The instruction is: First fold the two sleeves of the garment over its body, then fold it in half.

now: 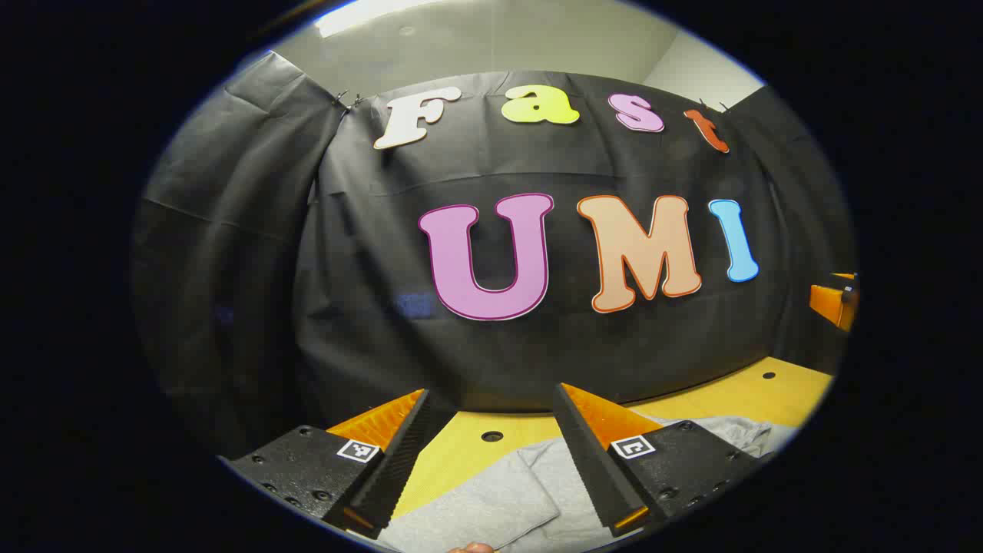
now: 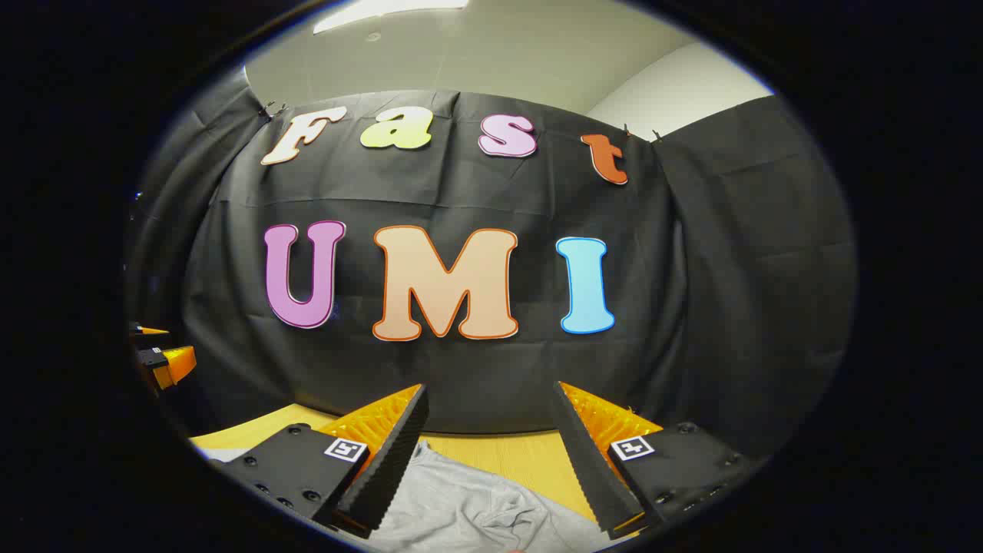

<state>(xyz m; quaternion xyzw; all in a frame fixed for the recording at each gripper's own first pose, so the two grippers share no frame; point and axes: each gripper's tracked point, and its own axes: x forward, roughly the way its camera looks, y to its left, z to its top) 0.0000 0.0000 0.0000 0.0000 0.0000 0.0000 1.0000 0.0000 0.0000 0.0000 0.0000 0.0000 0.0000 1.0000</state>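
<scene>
Grey fabric, the garment (image 1: 491, 503), lay on the wooden table (image 1: 737, 395) below and between the spread fingers of the left gripper (image 1: 491, 399), which gripped nothing; a folded edge ran under the gap, and more cloth bunched beyond the finger at the right. In the right gripper view, the garment (image 2: 468, 507) rumpled between the parted, empty fingers of the right gripper (image 2: 491, 395), while the other gripper showed at the far left edge, well apart.
</scene>
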